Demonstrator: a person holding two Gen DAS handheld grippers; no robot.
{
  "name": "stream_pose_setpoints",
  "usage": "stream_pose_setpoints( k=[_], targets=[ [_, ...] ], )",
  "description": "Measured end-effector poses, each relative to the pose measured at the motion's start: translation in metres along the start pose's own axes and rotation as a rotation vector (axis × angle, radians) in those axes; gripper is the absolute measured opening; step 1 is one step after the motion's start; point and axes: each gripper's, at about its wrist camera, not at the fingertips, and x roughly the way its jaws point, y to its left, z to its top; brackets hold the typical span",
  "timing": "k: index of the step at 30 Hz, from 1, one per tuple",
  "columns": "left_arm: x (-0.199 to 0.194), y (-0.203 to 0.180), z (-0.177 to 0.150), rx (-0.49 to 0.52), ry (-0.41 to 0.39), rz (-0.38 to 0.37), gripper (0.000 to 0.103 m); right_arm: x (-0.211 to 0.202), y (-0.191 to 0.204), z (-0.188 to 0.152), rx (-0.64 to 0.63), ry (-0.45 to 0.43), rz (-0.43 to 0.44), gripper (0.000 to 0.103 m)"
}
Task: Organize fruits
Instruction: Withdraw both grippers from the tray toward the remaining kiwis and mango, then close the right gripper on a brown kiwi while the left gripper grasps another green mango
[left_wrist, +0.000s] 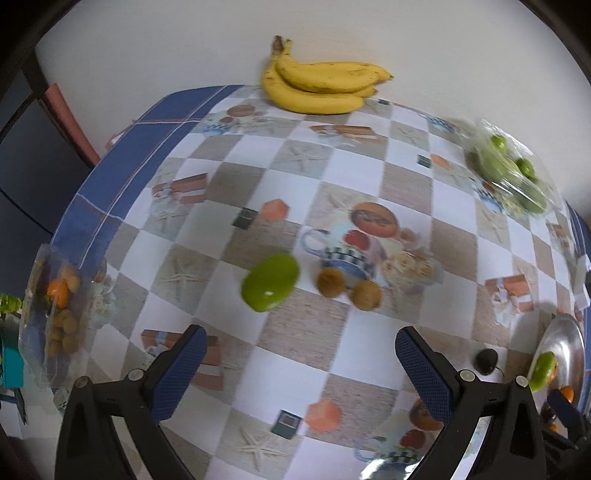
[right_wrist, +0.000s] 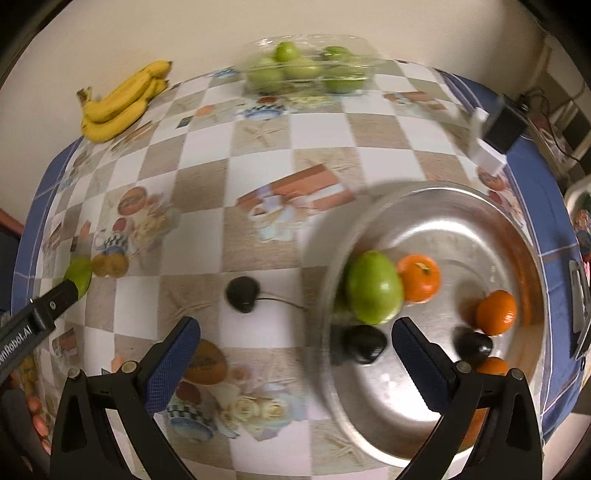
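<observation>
A green apple (left_wrist: 269, 282) lies on the checkered tablecloth, with two kiwis (left_wrist: 347, 288) just to its right. My left gripper (left_wrist: 299, 369) hovers open a little short of them, nothing between its pads. My right gripper (right_wrist: 295, 365) is open too, over the near left rim of the metal tray (right_wrist: 461, 229). In the tray sit a green apple (right_wrist: 373, 288), three oranges (right_wrist: 419, 277) and two dark avocados (right_wrist: 365, 343). Another dark avocado (right_wrist: 242, 293) rests on the cloth left of the tray. In the right wrist view one left finger (right_wrist: 62, 293) overlaps the loose apple (right_wrist: 79, 273).
A bunch of bananas (left_wrist: 321, 85) lies at the far edge by the wall. A clear box of green apples (right_wrist: 306, 68) stands at the back. A clear container (left_wrist: 55, 321) with kiwis and an orange sits at the left edge. A black-and-white box (right_wrist: 495, 129) is at the right.
</observation>
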Motion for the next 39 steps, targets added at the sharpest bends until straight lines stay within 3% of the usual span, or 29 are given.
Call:
stream_pose_setpoints(
  k=[6,14,28,31,39],
  targets=[
    [0.009,0.026,0.004,-0.051,0.016,-0.018,0.103,0.009,0.027,-0.003,-0.060,0.014,-0.004,0.103],
    [0.016,0.055,0.012,-0.103,0.000,-0.054,0.103,0.006,0.056,0.002,-0.075,-0.044,0.084,0.103],
    [0.037,0.070,0.031,-0.125,0.005,-0.084,0.103,0.021,0.103,0.015,-0.102,-0.081,0.181,0.102],
    [0.043,0.068,0.032,-0.124,0.022,-0.117,0.101,0.027,0.112,0.019,-0.111,-0.090,0.193,0.095],
    [0.059,0.065,0.037,-0.136,0.062,-0.194,0.084,0.044,0.134,0.026,-0.157,-0.091,0.223,0.071]
  ],
)
